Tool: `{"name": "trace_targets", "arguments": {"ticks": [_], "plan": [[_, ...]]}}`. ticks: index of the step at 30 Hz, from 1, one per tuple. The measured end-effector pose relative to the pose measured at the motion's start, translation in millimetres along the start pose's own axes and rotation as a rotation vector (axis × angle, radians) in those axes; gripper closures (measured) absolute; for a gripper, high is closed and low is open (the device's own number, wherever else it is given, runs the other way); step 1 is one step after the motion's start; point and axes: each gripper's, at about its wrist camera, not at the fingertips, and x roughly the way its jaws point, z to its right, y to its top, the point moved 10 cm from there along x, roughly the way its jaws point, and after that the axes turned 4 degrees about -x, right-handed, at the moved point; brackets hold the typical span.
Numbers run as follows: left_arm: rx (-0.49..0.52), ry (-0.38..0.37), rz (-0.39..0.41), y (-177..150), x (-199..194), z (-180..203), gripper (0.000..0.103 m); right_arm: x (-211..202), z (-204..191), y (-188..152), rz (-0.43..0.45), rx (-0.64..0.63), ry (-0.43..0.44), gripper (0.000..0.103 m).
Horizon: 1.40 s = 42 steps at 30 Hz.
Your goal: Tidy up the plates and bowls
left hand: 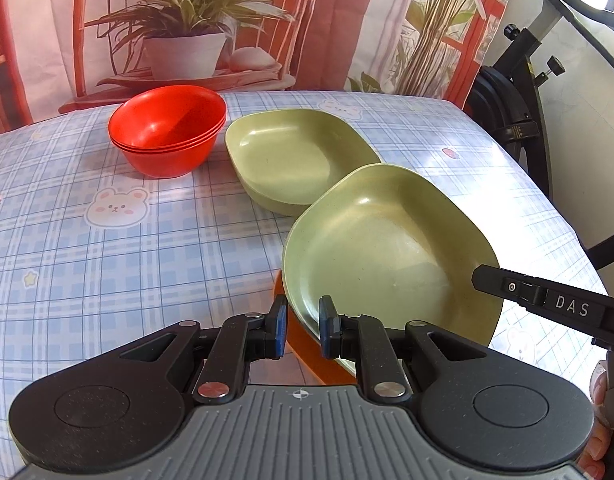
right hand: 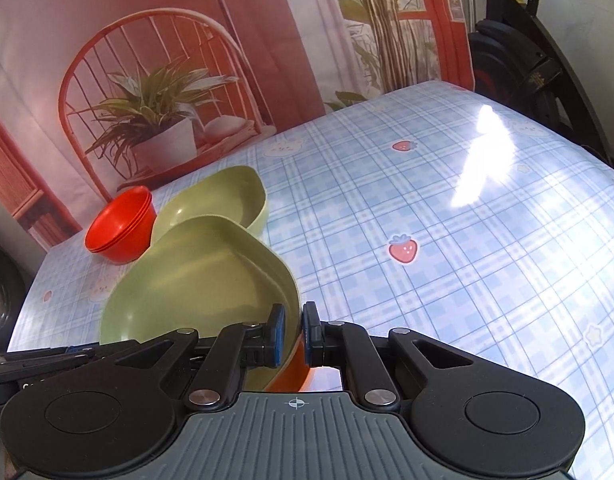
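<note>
A green square plate (left hand: 391, 248) is held tilted above the table, over an orange dish (left hand: 307, 354) of which only the rim shows. My left gripper (left hand: 303, 330) straddles the near rims of the green plate and the orange dish; the jaws stand slightly apart. My right gripper (right hand: 293, 330) is shut on the plate's right rim (right hand: 295, 304), and its finger shows in the left wrist view (left hand: 547, 298). A second green plate (left hand: 295, 152) lies flat behind it. A stack of three red bowls (left hand: 167, 128) stands to its left; it also shows in the right wrist view (right hand: 121, 226).
The table carries a blue plaid cloth (left hand: 107, 260) with bear and strawberry prints. A printed backdrop of a chair and potted plant (left hand: 179, 20) hangs behind the table. A black exercise machine (left hand: 519, 92) stands past the right edge.
</note>
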Motion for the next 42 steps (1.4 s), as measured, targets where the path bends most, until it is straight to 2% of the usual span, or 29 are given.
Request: {"name": "trace_targets", "arguments": {"ticks": [16,19,30,32,42], "plan": [[0.026,0.005,-0.001,-2.1,2.4,-0.8,0.086,-1.1,1.2,-9.9,-0.029,-0.015,-0.016,0.092],[0.032,0.013,0.003,-2.0,1.2,-1.7,0.083,-1.5,2.8,-10.7,-0.03,-0.013,-0.017,0.092],[0.015,0.025,0.027,0.4,-1.5,-9.9,0.083,-0.7,1.0,-7.8,-0.021,-0.039,-0.032,0.091],[0.005,0.021,0.028,-0.7,0.6,-11.9,0.08,1.4,1.7,-8.4,-0.026,-0.046,-0.036,0.091],[0.005,0.013,0.038,-2.3,6.6,-11.9,0.08,11.0,9.2,-15.7,-0.053,-0.048,-0.061,0.088]]}}
